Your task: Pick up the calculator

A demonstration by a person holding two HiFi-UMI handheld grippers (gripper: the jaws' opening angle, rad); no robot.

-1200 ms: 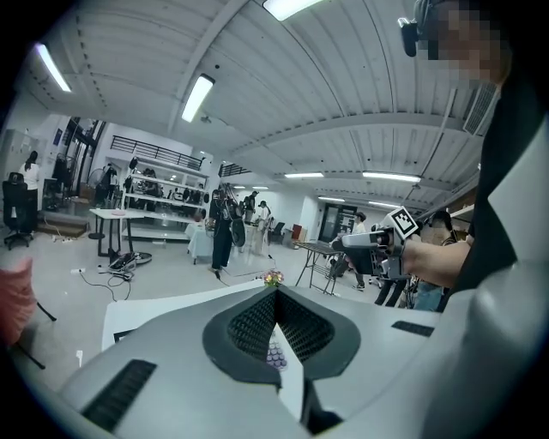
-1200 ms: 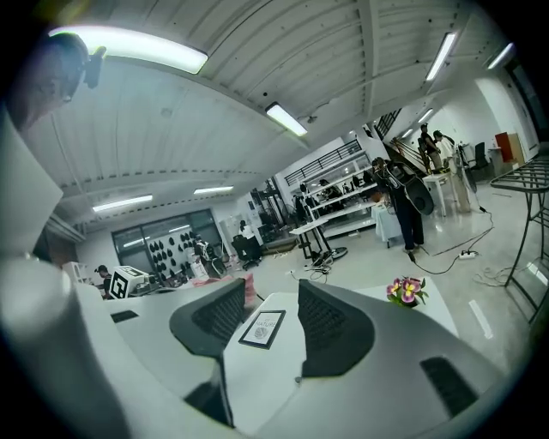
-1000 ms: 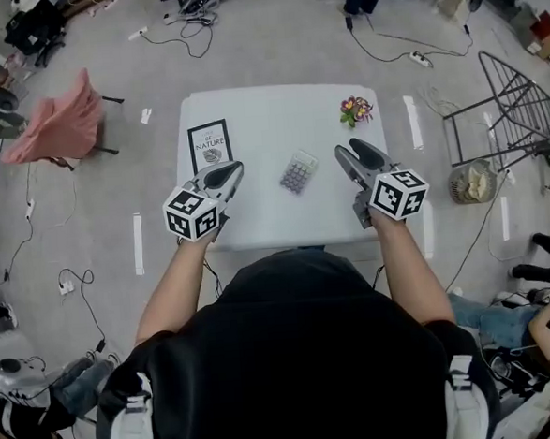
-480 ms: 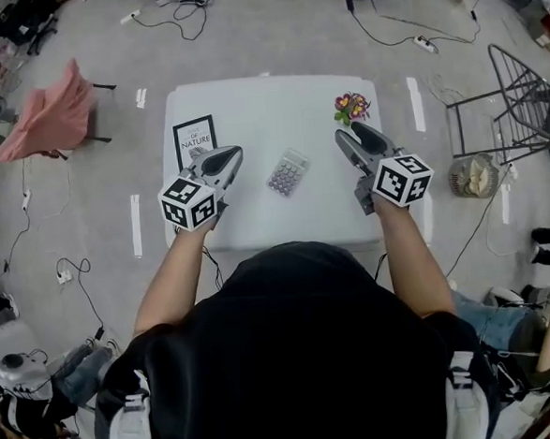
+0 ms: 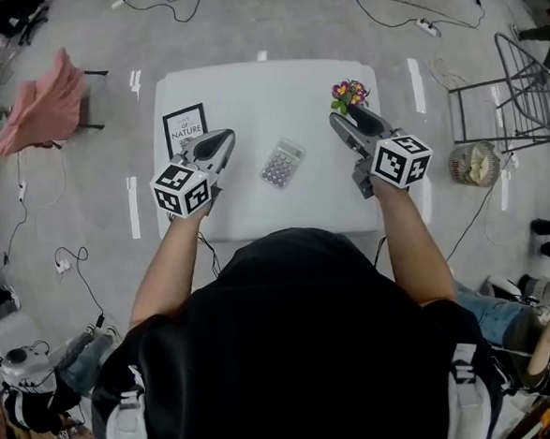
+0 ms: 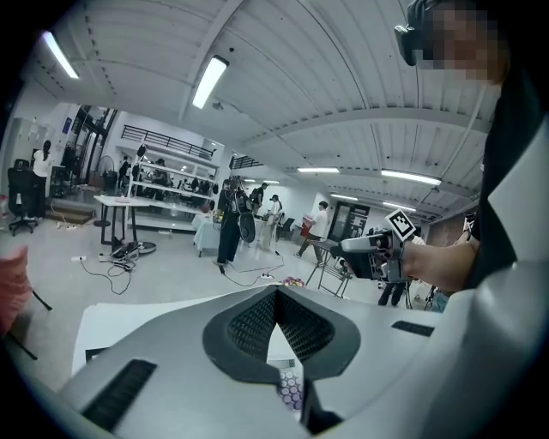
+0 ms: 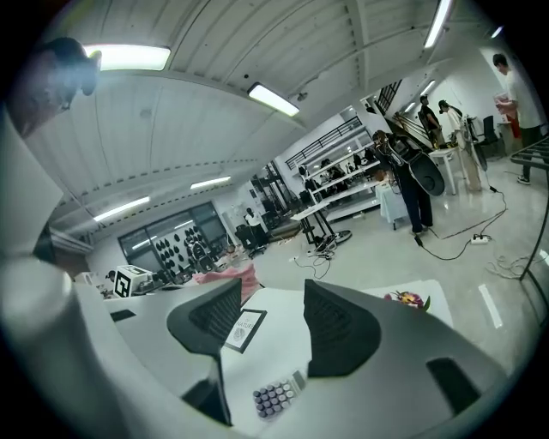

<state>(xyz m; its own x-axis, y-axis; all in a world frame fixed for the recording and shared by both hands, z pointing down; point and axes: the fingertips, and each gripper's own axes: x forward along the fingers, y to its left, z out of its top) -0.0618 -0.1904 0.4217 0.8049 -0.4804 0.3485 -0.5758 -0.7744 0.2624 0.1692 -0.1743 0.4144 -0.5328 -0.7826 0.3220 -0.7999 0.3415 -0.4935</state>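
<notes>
On the white surface (image 5: 266,88), a black-bordered card (image 5: 185,129) lies at the left edge. Just beside it is the left tool (image 5: 224,136), whose jaws meet tip to tip with nothing held. At centre the calculator (image 5: 281,163) lies flat on the surface, between the two tools and touched by neither. At right the right tool (image 5: 348,117) hovers with its jaws spread wide, having just been opening, nothing between them, its tips near a small bunch of flowers (image 5: 349,91).
</notes>
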